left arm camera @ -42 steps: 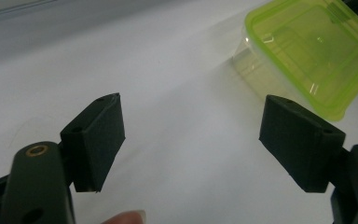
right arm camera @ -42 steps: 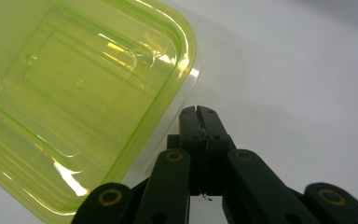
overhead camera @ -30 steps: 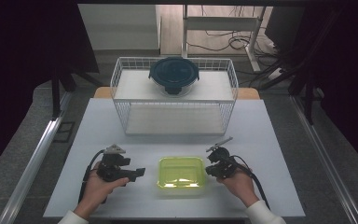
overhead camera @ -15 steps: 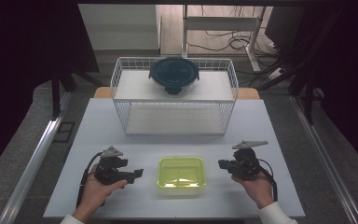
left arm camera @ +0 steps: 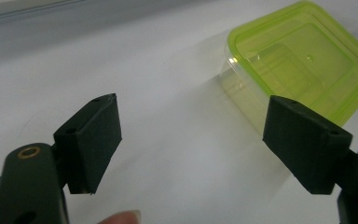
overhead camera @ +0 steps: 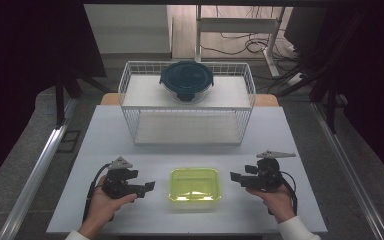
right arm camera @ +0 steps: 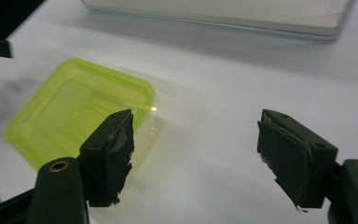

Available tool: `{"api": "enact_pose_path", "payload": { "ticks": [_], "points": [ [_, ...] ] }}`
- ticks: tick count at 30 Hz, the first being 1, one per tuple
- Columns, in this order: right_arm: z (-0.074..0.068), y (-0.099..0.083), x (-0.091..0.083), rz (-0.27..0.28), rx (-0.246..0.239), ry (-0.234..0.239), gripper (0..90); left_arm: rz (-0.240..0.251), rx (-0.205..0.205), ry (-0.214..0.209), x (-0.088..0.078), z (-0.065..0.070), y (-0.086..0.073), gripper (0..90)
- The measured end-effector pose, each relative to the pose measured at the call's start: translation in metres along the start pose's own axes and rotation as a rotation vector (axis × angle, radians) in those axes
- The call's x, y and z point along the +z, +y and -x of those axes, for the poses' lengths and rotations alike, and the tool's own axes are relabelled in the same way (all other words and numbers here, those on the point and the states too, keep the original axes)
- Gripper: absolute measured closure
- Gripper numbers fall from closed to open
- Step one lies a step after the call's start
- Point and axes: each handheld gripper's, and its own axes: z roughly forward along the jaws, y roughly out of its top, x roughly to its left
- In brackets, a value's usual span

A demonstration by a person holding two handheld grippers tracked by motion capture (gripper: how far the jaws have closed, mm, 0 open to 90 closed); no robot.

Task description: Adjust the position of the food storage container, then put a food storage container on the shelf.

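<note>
High view: green container [overhead camera: 194, 184] sits on the counter [overhead camera: 300, 135] between my left gripper [overhead camera: 147, 187] and right gripper [overhead camera: 236, 178], touching neither; a lidded bowl [overhead camera: 186, 80] tops the wire rack [overhead camera: 187, 107].

Left gripper view: jaws apart, empty.

Right gripper view: jaws just opened, empty. Risk: a one-sided grip could tip the container.

The high view looks forward and down from above the near edge of the table [overhead camera: 290, 135], taking in its whole top. Each gripper view sits low and close over the table, looking inward from its own side; both share the box [left arm camera: 303, 60] [right arm camera: 81, 109] near the near edge.
</note>
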Motion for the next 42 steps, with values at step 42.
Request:
{"api": "enact_pose_path", "payload": {
  "ticks": [42],
  "points": [
    [-0.016,-0.007,0.037,-0.085,0.094,0.165,30.5,-0.048,-0.184,-0.225,0.052,0.017,0.021,17.5]
  ]
}}
